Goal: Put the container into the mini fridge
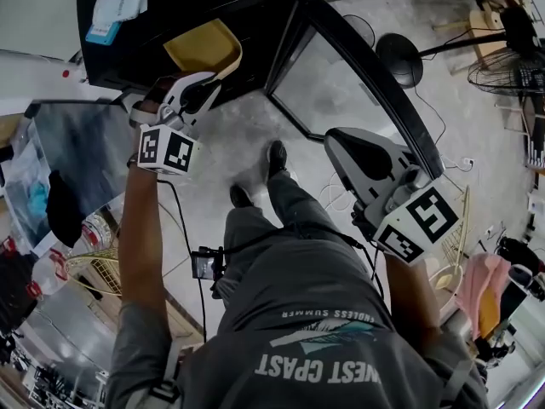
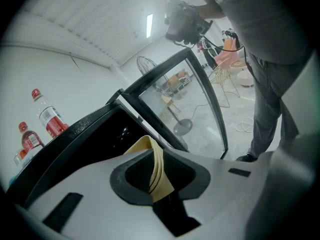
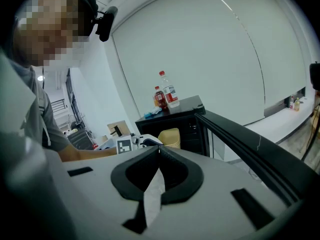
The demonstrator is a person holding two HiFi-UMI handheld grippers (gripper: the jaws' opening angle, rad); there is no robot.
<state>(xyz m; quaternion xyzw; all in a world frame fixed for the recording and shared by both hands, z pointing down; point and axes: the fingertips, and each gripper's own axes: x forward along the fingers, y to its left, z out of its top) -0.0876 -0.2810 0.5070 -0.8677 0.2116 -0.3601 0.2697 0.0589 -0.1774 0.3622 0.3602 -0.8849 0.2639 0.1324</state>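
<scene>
Clearly the tan container (image 1: 203,48) is not yet in the mini fridge (image 1: 255,24): it hangs at the mouth of the dark opening, held up in the air, and I cannot tell whether any part of it has crossed the front edge. The left gripper (image 1: 207,82) has it by the rim, jaws closed down on the thin wall, so that the wall stands pinched between the two pads in the left gripper view. The container tilts a little and looks empty from above.

The glass door (image 1: 341,92) stands wide open to the right of the opening. The right gripper (image 3: 159,150) waits near that door with its jaws brought together and nothing between them. It touches neither the door nor the container. Two bottles (image 3: 167,95) stand on top of the fridge, with some blue items (image 1: 115,11) beside them.

The step in hand, as I judge it, is the carry-in. The next move calls for pushing the container straight into the cavity, levelling it over a shelf, setting it down and only then parting the left jaws. After that the free right gripper looks well placed to swing the door shut
</scene>
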